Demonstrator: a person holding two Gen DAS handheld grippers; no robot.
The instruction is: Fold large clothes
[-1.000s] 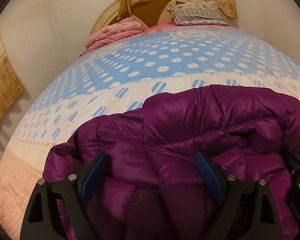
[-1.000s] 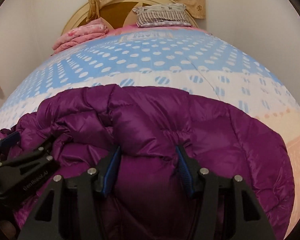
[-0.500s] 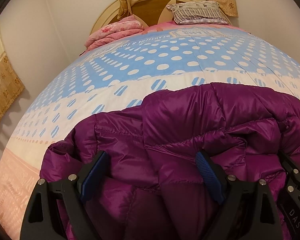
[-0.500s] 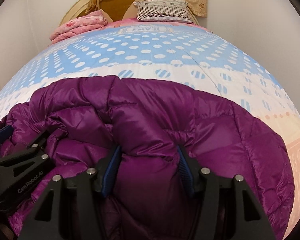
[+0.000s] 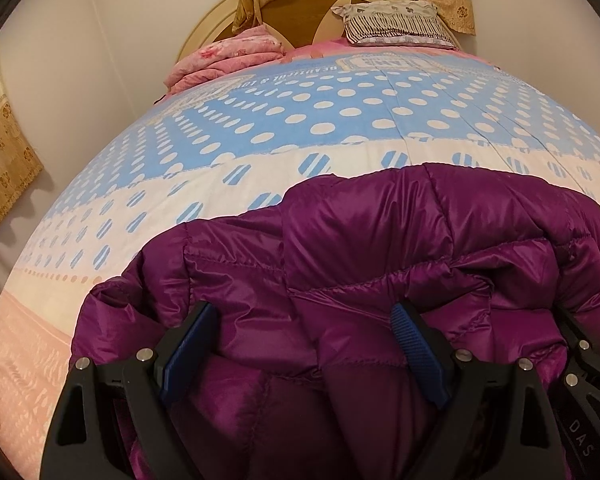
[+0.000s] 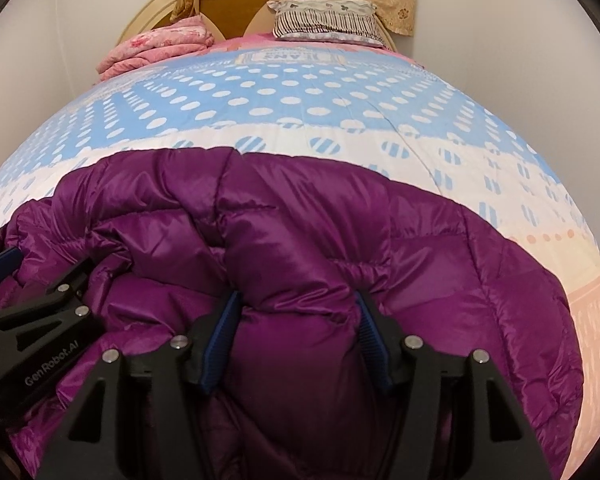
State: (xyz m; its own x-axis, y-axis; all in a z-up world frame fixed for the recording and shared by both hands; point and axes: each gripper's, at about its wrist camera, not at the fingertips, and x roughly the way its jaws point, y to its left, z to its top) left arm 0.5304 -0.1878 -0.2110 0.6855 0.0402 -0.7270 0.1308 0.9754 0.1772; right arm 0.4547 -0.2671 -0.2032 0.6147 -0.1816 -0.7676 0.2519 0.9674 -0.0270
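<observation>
A shiny purple puffer jacket [image 5: 380, 248] lies bunched on the near end of the bed; it also fills the lower half of the right wrist view [image 6: 300, 232]. My left gripper [image 5: 304, 320] has its blue-padded jaws set wide apart with a thick fold of the jacket between them. My right gripper [image 6: 296, 312] has its jaws closer together, pressing into a puffy fold of the jacket. The left gripper shows at the left edge of the right wrist view [image 6: 32, 320], and the right gripper at the right edge of the left wrist view [image 5: 588, 368].
The bed is covered by a blue, white and peach dotted quilt [image 5: 320, 120]. A folded pink blanket [image 5: 224, 56] and a striped pillow [image 5: 396, 24] lie at the headboard. Walls close in on both sides; a gold curtain [image 5: 4, 160] hangs on the left.
Both grippers, still on the jacket folds, have shifted slightly forward over the bed. The jacket's far edge sits a little further up the quilt. The jaw spacing looks unchanged.
</observation>
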